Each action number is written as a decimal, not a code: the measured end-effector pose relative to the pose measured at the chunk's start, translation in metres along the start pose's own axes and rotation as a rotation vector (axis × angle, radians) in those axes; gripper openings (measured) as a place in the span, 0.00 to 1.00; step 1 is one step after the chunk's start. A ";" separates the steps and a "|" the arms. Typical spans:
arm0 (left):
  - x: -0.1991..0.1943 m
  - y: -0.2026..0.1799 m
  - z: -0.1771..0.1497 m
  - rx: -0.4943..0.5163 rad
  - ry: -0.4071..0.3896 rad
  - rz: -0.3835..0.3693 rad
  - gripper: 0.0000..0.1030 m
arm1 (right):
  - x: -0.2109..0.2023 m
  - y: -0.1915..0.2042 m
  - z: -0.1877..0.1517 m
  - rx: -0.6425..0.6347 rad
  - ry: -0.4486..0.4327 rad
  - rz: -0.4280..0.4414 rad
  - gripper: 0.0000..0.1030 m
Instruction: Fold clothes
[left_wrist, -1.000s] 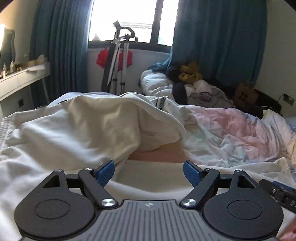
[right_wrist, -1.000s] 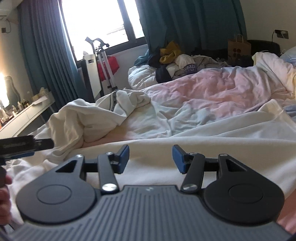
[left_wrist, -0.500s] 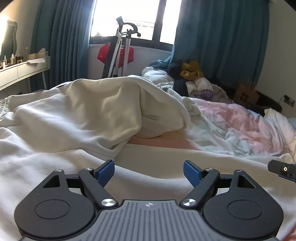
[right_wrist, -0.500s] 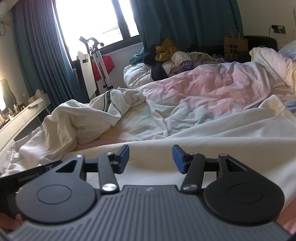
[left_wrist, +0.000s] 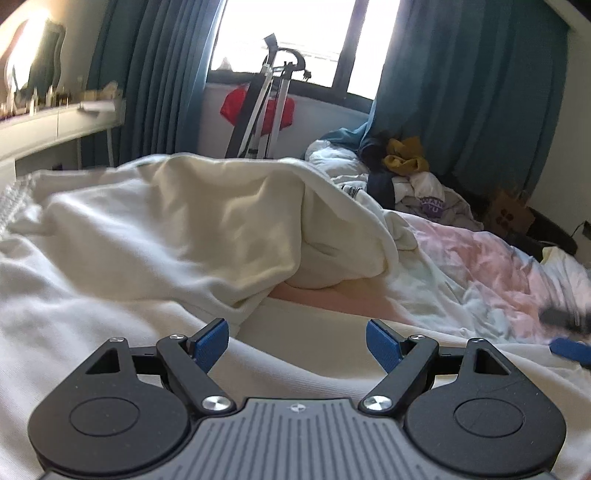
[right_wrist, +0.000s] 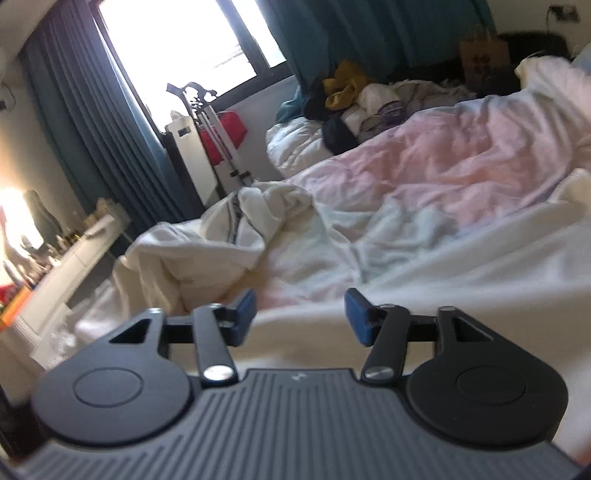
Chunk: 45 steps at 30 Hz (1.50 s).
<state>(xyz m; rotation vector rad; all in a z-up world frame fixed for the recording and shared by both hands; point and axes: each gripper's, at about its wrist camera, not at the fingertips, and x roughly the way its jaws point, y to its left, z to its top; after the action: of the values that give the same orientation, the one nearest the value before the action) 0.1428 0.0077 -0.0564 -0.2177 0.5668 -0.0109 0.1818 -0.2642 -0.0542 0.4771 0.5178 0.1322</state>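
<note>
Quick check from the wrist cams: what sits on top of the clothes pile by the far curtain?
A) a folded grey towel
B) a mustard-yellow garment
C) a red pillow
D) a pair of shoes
B: a mustard-yellow garment lies crumpled on top of the clothes pile in front of the teal curtain, in both wrist views.

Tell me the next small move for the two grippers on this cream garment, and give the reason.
Probably lower the right gripper onto the cream garment's near edge and close on it. Its jaws are opening with no cloth between them, the left gripper is open and empty too, and the garment lies bunched and unfolded on the bed, ahead of both grippers.
</note>
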 end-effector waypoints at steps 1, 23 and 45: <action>0.001 0.002 0.001 -0.011 0.004 -0.007 0.81 | 0.012 0.000 0.009 0.011 0.007 0.019 0.83; 0.063 0.055 0.011 -0.116 0.053 -0.031 0.81 | 0.317 0.019 0.105 0.295 0.059 -0.035 0.20; 0.043 0.054 0.018 -0.173 0.072 -0.053 0.81 | 0.070 -0.091 0.226 0.110 -0.306 -0.521 0.16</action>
<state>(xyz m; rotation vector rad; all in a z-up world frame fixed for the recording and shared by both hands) 0.1857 0.0611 -0.0760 -0.4025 0.6341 -0.0212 0.3566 -0.4187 0.0440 0.4461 0.3352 -0.4648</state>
